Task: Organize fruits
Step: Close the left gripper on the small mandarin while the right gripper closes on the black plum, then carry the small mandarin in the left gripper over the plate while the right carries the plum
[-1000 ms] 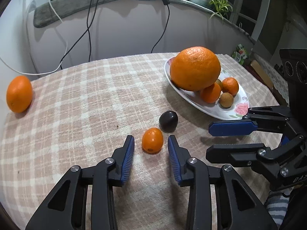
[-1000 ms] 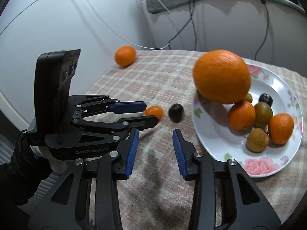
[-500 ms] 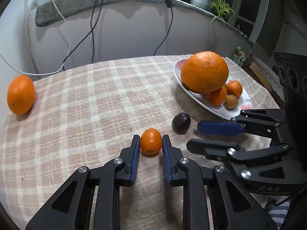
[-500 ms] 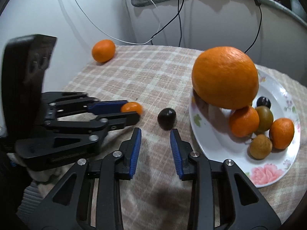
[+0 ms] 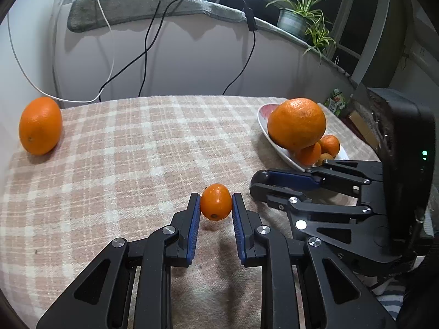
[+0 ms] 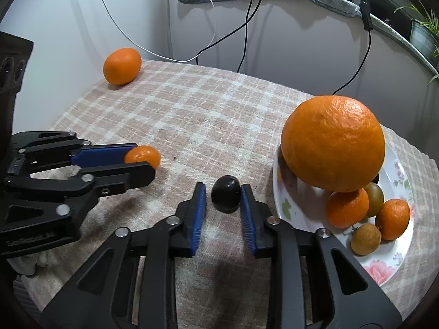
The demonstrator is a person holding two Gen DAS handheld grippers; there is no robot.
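My left gripper [image 5: 215,201] is shut on a small orange kumquat [image 5: 216,201] that rests on the checked cloth; it also shows in the right wrist view [image 6: 142,157]. My right gripper [image 6: 223,193] has its blue pads on either side of a dark plum [image 6: 226,193], the right pad touching it and a small gap at the left pad. The white flowered plate [image 6: 395,263] at the right holds a big orange [image 6: 332,142], small oranges and brown fruits. A loose orange [image 5: 39,124] lies at the far left edge of the table.
The round table [image 5: 137,142] has a pink checked cloth and stands against a white wall with hanging cables [image 5: 145,52]. A potted plant [image 5: 299,19] stands on the ledge behind. The two grippers are close together near the table's front edge.
My left gripper closed on the kumquat. My right gripper moved forward and narrowed so the dark plum now sits between its pads.
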